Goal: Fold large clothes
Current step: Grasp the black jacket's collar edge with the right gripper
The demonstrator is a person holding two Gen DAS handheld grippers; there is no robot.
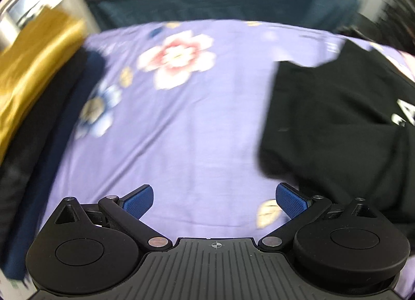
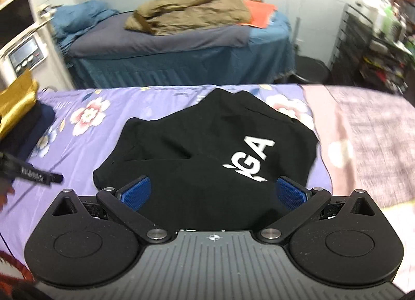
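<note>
With both jaws spread and empty, the black shirt (image 2: pixel 207 149) on the bed lies straight ahead under the right hand-held gripper (image 2: pixel 216 193), nearer it, and rightward of the left hand-held gripper (image 1: pixel 214 200).

Your left gripper (image 1: pixel 214 201) & right gripper (image 2: pixel 214 193): black linkage arms, round black housings, ribbed grey base w/ crosshair mark, silver pivot screws, blue textured finger pads (image 1: pixel 137 202).

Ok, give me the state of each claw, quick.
Left claw: open, holding nothing, over the purple sheet.
Right claw: open, holding nothing, over the black shirt.
</note>
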